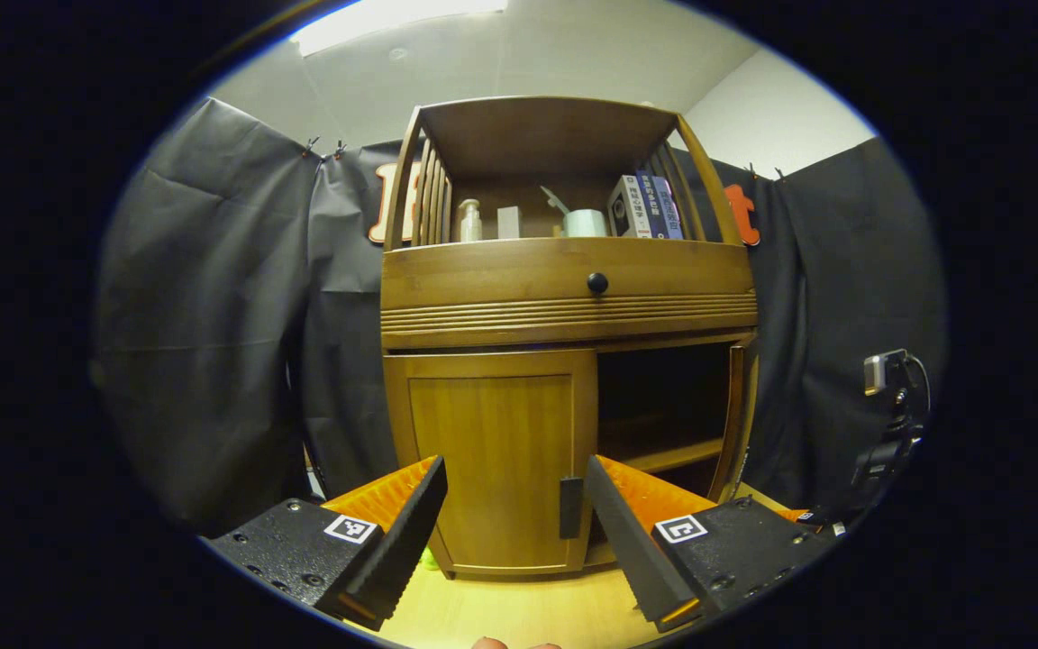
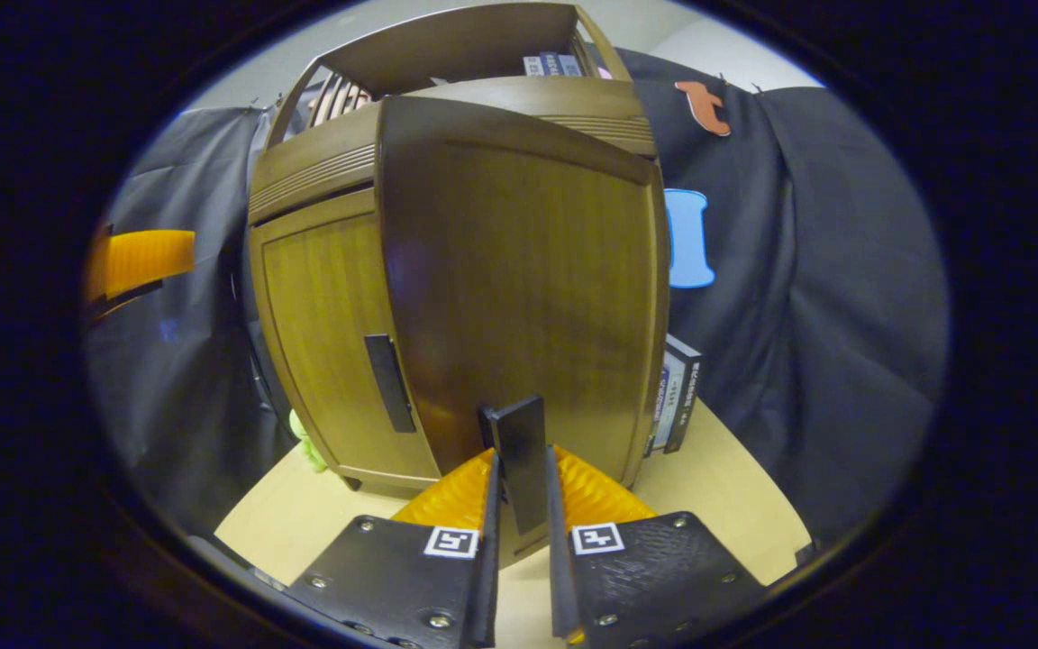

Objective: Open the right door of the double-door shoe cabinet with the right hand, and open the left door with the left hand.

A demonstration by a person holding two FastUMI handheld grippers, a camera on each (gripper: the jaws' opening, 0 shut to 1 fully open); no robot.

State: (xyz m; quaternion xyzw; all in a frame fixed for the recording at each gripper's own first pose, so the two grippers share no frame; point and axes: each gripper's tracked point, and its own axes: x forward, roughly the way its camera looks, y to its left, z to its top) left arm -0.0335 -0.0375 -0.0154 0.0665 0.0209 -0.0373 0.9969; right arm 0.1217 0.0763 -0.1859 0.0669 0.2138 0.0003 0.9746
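Note:
The wooden shoe cabinet (image 1: 564, 306) stands on a light table. Its left door (image 1: 492, 451) is closed, with a dark vertical handle (image 1: 570, 507) at its inner edge. My left gripper (image 1: 515, 478) hangs open in front of that door, the handle just inside its right finger (image 1: 627, 532), apart from it. The right door (image 1: 742, 415) is swung out and seen edge-on, baring a dark inside with a shelf. In the right gripper view the right door (image 2: 528, 270) faces me, and my right gripper (image 2: 521, 469) is shut on its handle (image 2: 519, 433). The left door (image 2: 321, 333) is beside it.
A drawer with a black knob (image 1: 597, 283) sits above the doors. On the open top shelf stand a bottle (image 1: 469, 221), a tape roll (image 1: 584, 222) and books (image 1: 645, 205). A camera on a stand (image 1: 888, 415) is at the right. A box (image 2: 674, 406) leans by the cabinet's side.

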